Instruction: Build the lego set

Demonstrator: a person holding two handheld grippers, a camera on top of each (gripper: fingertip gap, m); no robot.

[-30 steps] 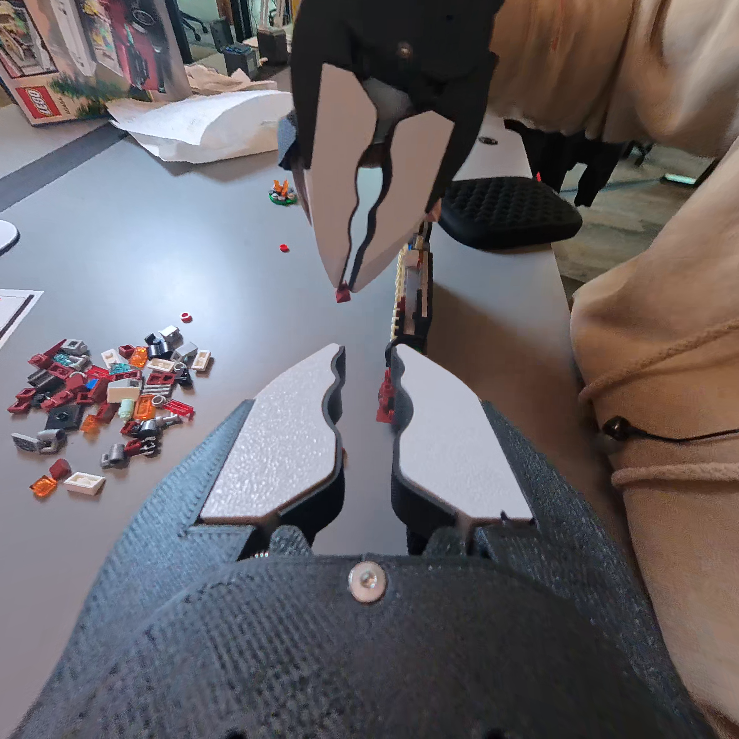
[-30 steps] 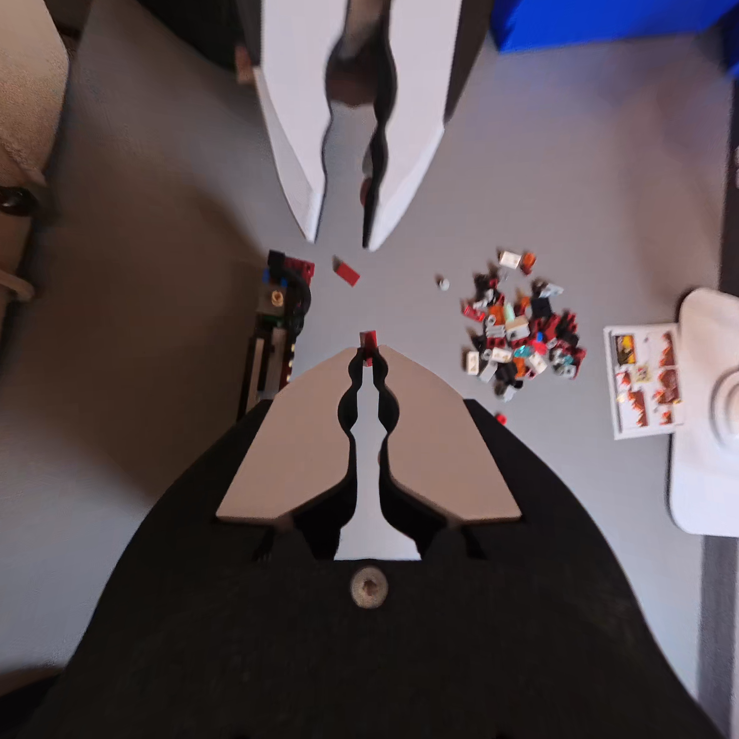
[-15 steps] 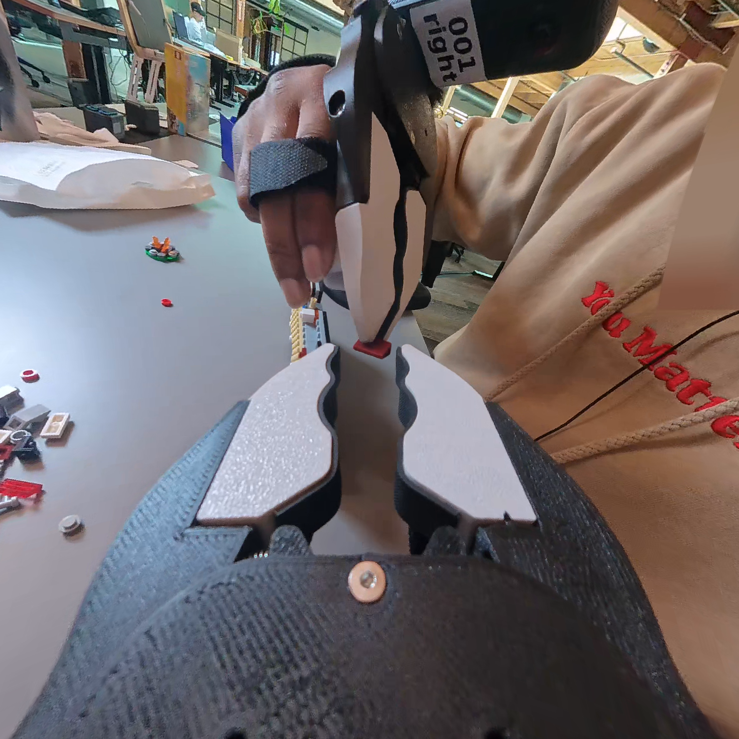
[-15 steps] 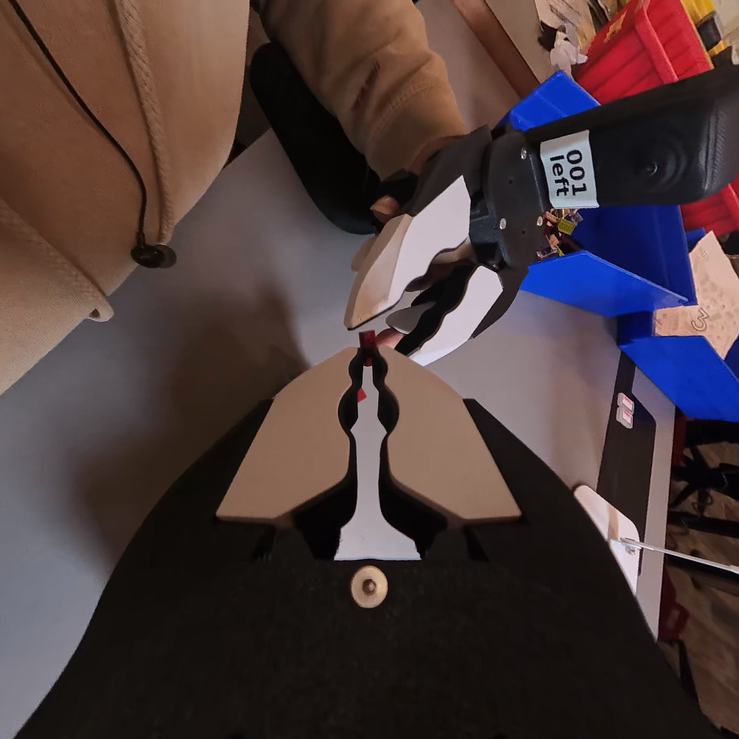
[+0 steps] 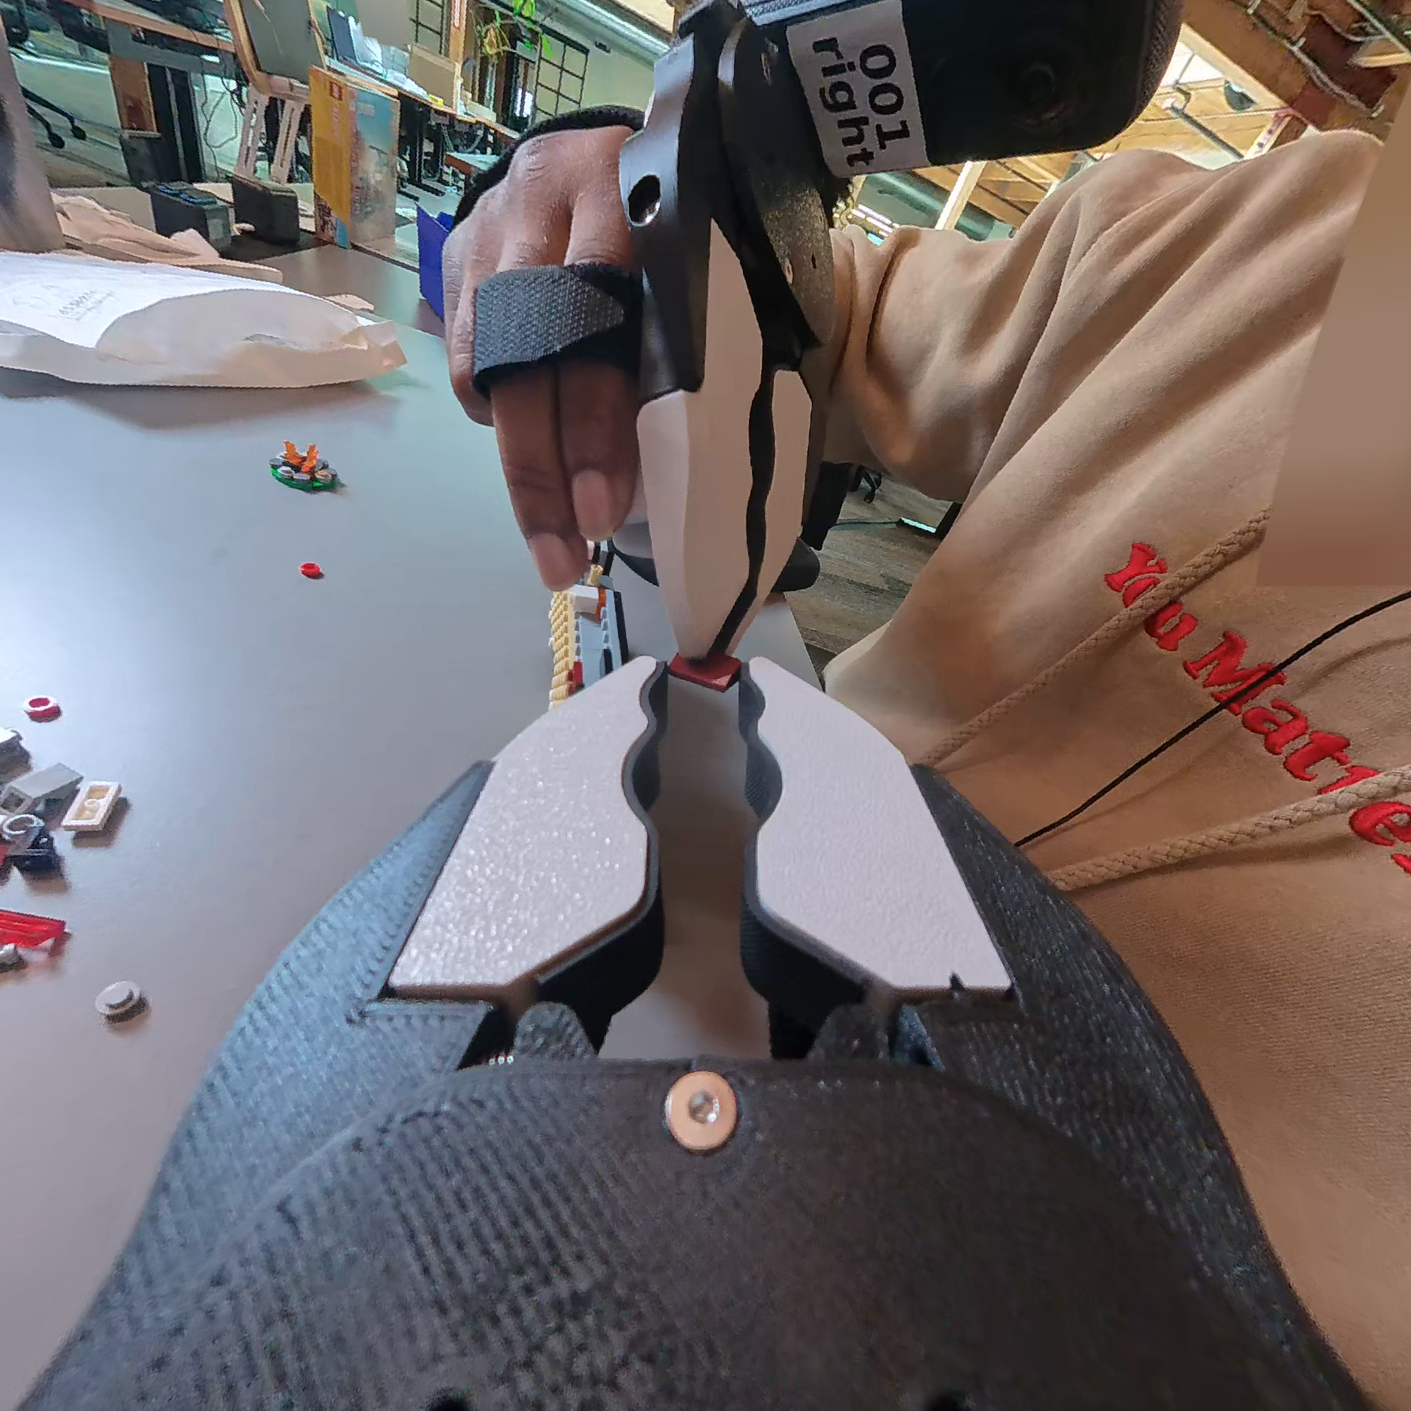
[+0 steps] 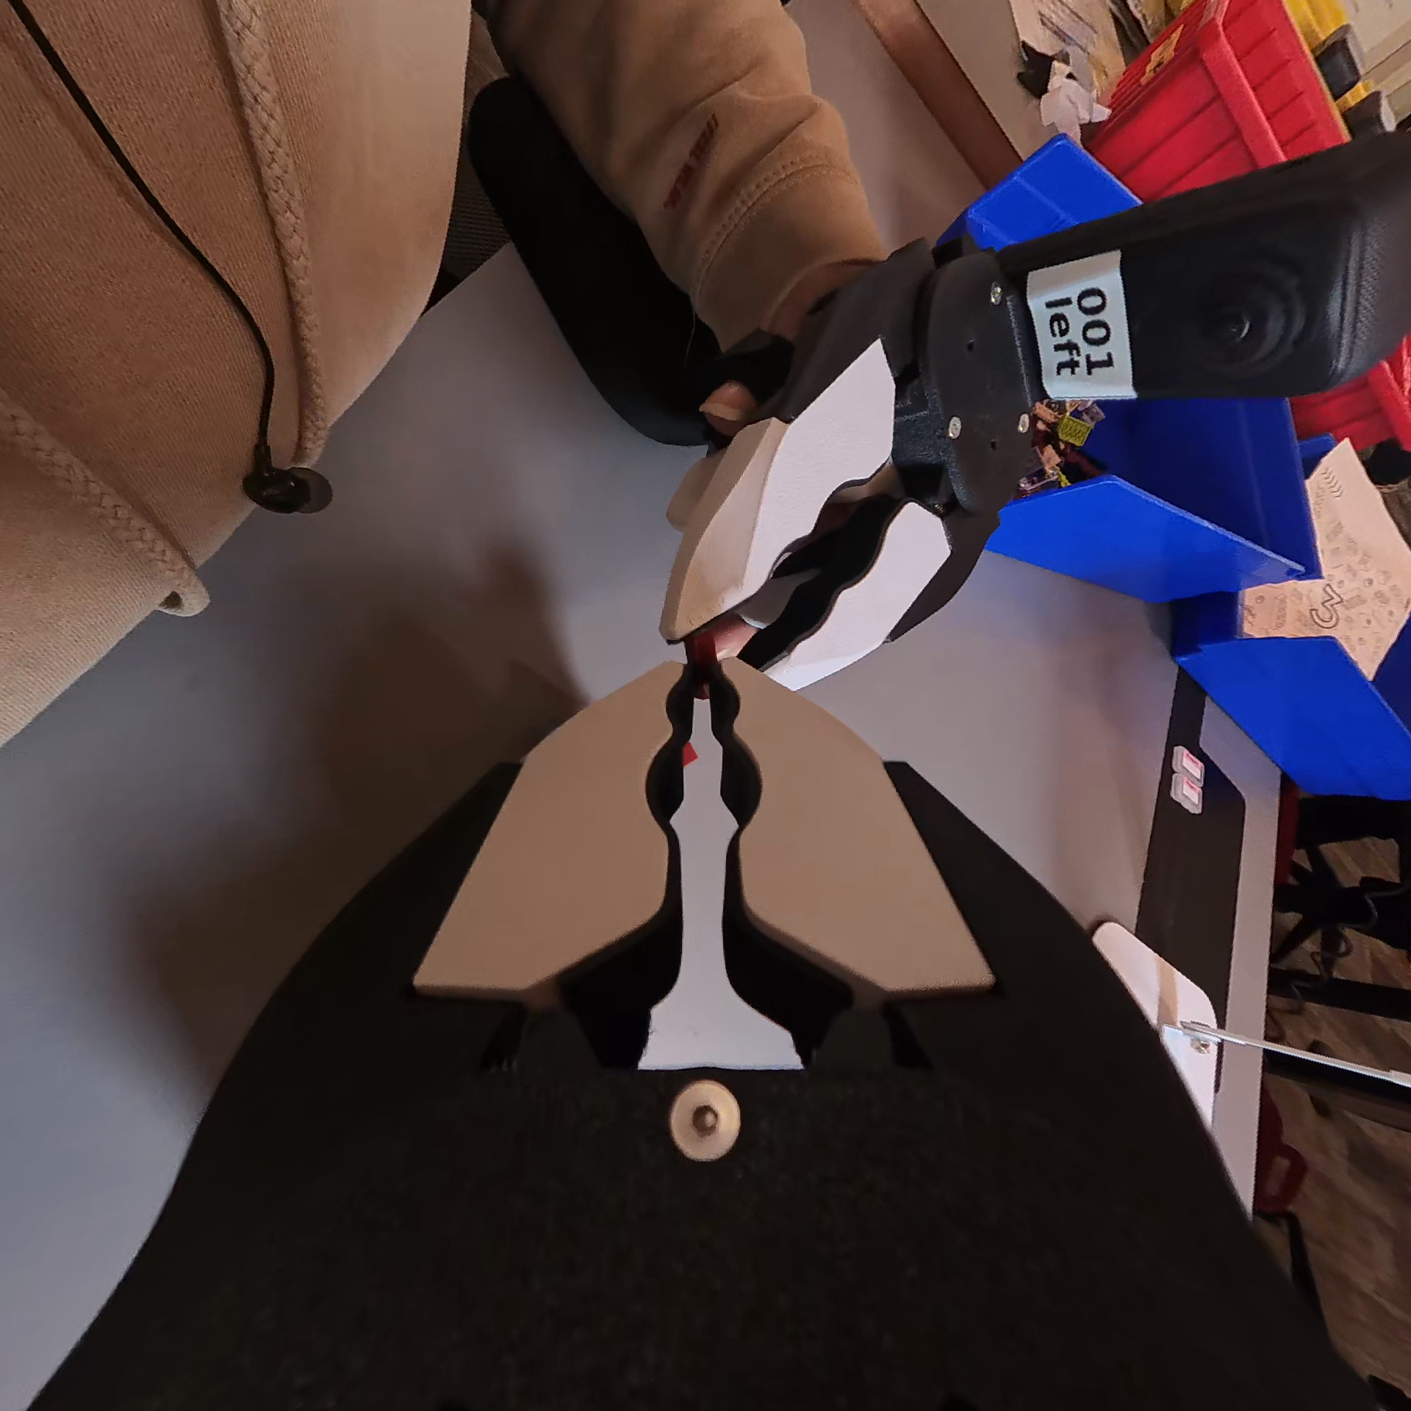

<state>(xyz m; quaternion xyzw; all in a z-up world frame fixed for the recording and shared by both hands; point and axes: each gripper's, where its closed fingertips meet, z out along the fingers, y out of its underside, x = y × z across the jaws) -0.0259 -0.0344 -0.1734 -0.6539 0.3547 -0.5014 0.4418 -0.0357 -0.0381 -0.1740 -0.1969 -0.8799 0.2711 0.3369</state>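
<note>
Both hand-held grippers (image 5: 704,663) now clamp red tile (image 5: 706,673)

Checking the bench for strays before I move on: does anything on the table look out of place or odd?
Two red round studs and a grey round stud lie apart from the loose brick pile on the grey table. A small campfire build sits alone farther back. Nothing looks broken.
</note>
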